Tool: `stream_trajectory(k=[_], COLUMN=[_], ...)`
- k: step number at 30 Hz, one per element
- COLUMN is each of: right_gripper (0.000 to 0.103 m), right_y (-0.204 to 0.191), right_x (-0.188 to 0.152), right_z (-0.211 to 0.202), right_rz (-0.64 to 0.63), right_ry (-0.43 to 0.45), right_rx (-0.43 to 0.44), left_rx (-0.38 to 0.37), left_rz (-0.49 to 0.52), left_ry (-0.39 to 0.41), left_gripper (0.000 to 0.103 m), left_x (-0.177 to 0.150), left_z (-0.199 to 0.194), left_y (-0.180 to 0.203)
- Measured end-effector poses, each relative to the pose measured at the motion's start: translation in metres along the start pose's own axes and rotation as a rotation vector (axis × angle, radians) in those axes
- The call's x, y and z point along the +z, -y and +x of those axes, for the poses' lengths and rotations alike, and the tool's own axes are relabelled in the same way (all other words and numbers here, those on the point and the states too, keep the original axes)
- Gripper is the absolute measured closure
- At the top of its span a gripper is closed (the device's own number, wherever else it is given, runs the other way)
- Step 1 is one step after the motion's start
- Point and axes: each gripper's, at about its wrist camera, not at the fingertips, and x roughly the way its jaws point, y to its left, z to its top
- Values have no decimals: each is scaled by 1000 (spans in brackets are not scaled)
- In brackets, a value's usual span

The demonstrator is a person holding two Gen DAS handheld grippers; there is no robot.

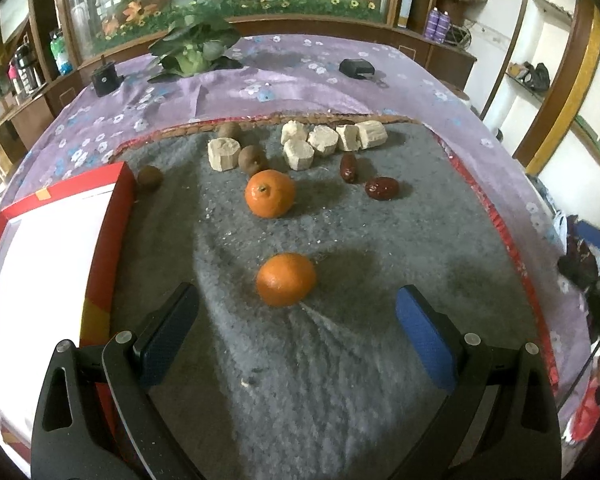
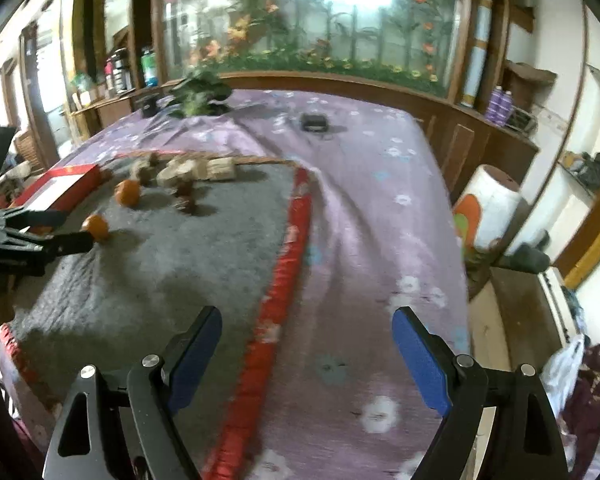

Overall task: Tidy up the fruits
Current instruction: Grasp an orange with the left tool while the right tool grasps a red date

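Left wrist view: the near orange is framed by the released left gripper; firm, rollable, best gripped across its middle.

Two oranges are glowing bright orange on a grey mat lying over a purple cloth with white flowers.

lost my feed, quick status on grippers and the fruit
Left gripper open, empty, lined up behind near orange. Right gripper open, empty, off over purple cloth. Red box at left, nothing between the left gripper and the orange.
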Motion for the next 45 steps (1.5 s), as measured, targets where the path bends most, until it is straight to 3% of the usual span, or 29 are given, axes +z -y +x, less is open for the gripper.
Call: stream_trajectory(k=[8, 10, 12, 16, 17, 20, 26, 29, 31, 34, 40, 41, 42, 43, 45], right_gripper=[17, 17, 17, 17, 17, 23, 40, 43, 50, 51, 51, 51, 56, 69, 76], right_y=[38, 36, 27, 2, -5, -26, -72, -78, -84, -90, -104, -111, -111, -114, -116], right_x=[13, 15, 19, 28, 31, 38, 63, 69, 73, 79, 89, 90, 90, 89, 90], right_z=[-10, -9, -3, 7, 10, 19, 73, 89, 103, 121, 124, 127, 127, 128, 132], right_rz=[159, 160, 146, 87, 70, 29, 27, 69, 101, 145, 119, 86, 86, 75, 43], right_ry=[41, 39, 30, 26, 27, 32, -45, -68, -80, -108, -115, -123, -123, -124, -113], right_rx=[6, 11, 41, 87, 103, 167, 262, 248, 232, 213, 218, 180, 180, 168, 128], left_rx=[12, 11, 5, 34, 36, 9, 64, 70, 74, 79, 68, 68, 67, 66, 68], left_rz=[-2, -3, 1, 11, 0, -34, -28, -35, -31, -28, -29, -33, -39, -43, -49], left_ry=[-31, -44, -66, -47, -43, -48, -21, -1, 15, 32, 45, 45, 43, 39, 32], left_gripper=[3, 10, 34, 56, 71, 72, 72, 72, 72, 72, 72, 72, 72, 72, 72], left_x=[4, 4, 3, 3, 3, 4, 3, 4, 5, 8, 11, 11, 11, 11, 10], left_z=[19, 24, 30, 30, 29, 28, 18, 10, 5, 0, -4, -3, -2, -1, 1], left_y=[6, 5, 5, 2, -1, -10, -11, -15, -17, -20, -25, -26, -28, -28, -29])
